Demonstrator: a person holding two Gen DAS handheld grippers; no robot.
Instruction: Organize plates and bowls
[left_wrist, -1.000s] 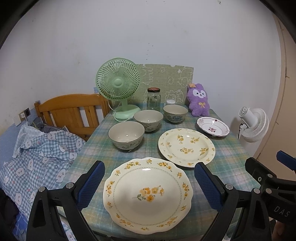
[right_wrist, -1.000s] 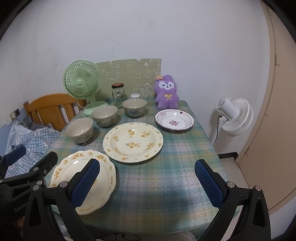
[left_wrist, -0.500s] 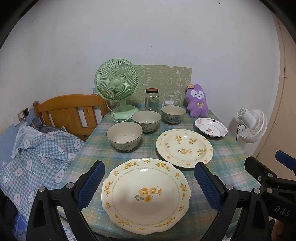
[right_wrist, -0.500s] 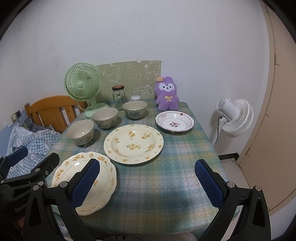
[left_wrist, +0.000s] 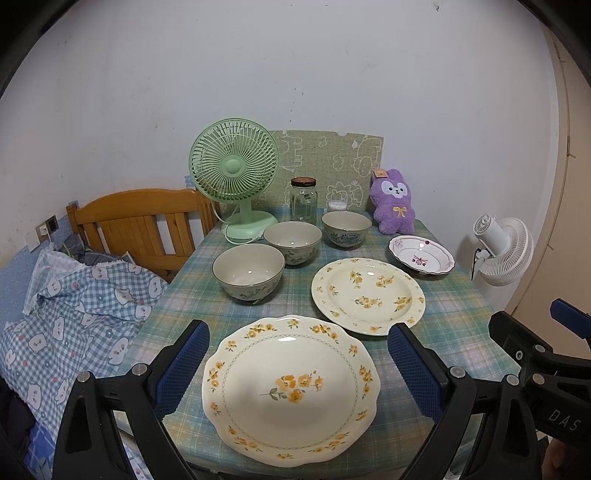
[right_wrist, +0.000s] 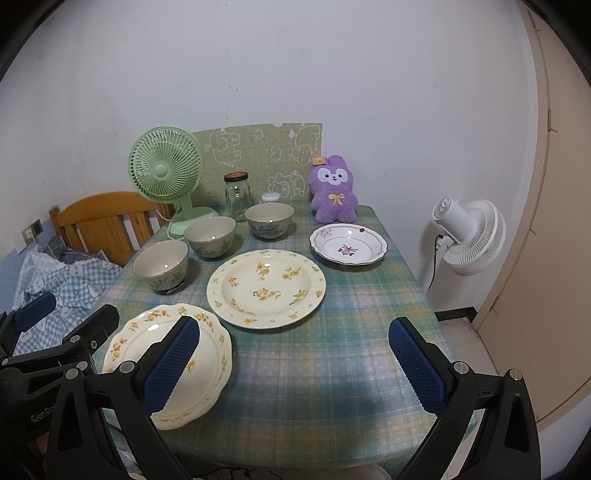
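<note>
The left gripper (left_wrist: 297, 354) is held wide open above the near table edge, and the scalloped cream plate with yellow flowers (left_wrist: 291, 387) is seen between its blue pads (left_wrist: 183, 363), untouched. The right gripper (right_wrist: 291, 356) is also spread open, over bare green checked tablecloth (right_wrist: 332, 350). Behind are placed a round cream floral plate (right_wrist: 266, 288), a small white plate with red pattern (right_wrist: 349, 249) and three glazed bowls (left_wrist: 248, 271). A green desk fan (left_wrist: 234, 177), glass jar (left_wrist: 303, 201) and purple plush rabbit (left_wrist: 393, 201) stand by the wall.

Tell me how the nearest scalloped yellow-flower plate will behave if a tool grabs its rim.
The scalloped plate looks glazed, so probably slippery between the pads. Likely rigid ceramic, fragile if dropped. It lies flat on the tablecloth, so its low rim may be hard to get under.
</note>
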